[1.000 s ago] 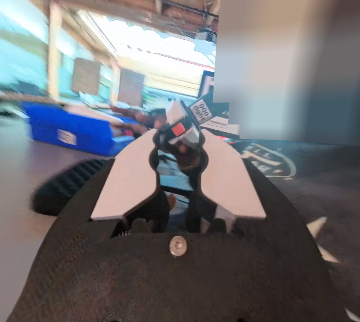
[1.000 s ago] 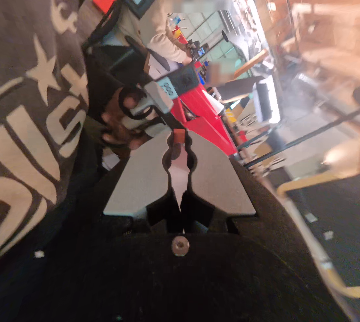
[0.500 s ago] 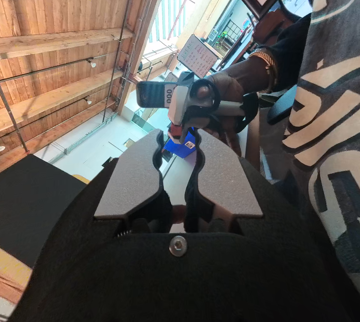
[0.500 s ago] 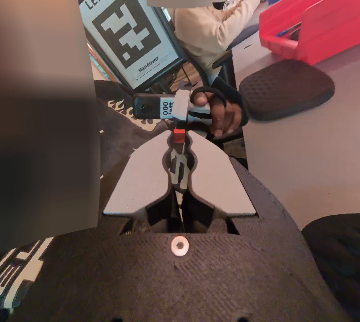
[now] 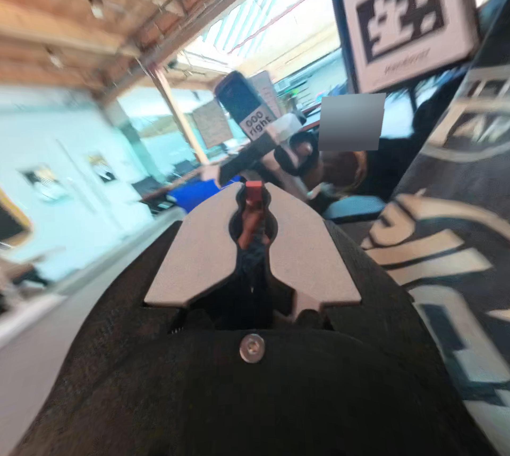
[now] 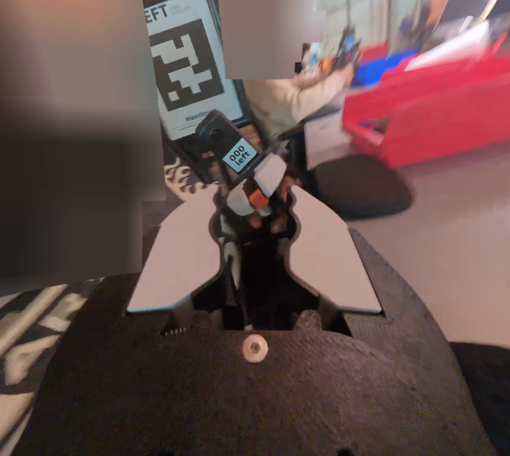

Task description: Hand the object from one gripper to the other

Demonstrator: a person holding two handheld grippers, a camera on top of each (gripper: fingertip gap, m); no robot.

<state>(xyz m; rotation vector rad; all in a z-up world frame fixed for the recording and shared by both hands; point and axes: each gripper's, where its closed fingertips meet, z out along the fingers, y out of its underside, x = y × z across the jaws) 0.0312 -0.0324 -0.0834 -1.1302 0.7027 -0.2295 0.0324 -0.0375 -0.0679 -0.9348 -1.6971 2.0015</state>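
Observation:
A small red block (image 5: 254, 192) is clamped between the tips of my left gripper (image 5: 254, 185), which is shut on it and held in the air. In the right wrist view the same block (image 6: 258, 198) sits between the left gripper's white fingers (image 6: 270, 175), just beyond my right gripper (image 6: 255, 188). The right gripper's jaws stand wide apart and hold nothing. In the left wrist view the right gripper's black camera (image 5: 239, 99) and the hand holding it show just behind the block. Both views are blurred.
Red bins (image 6: 427, 117) and a black pad (image 6: 364, 189) lie on the grey table (image 6: 414, 263). A marker board (image 6: 187, 70) stands behind. A person in a cream sleeve (image 6: 289, 100) sits beyond. The operator's dark printed shirt (image 5: 441, 222) is close on the right.
The red block has passed from the right gripper to the left. The left gripper closed on it and the right gripper opened. Both grippers swung to new angles.

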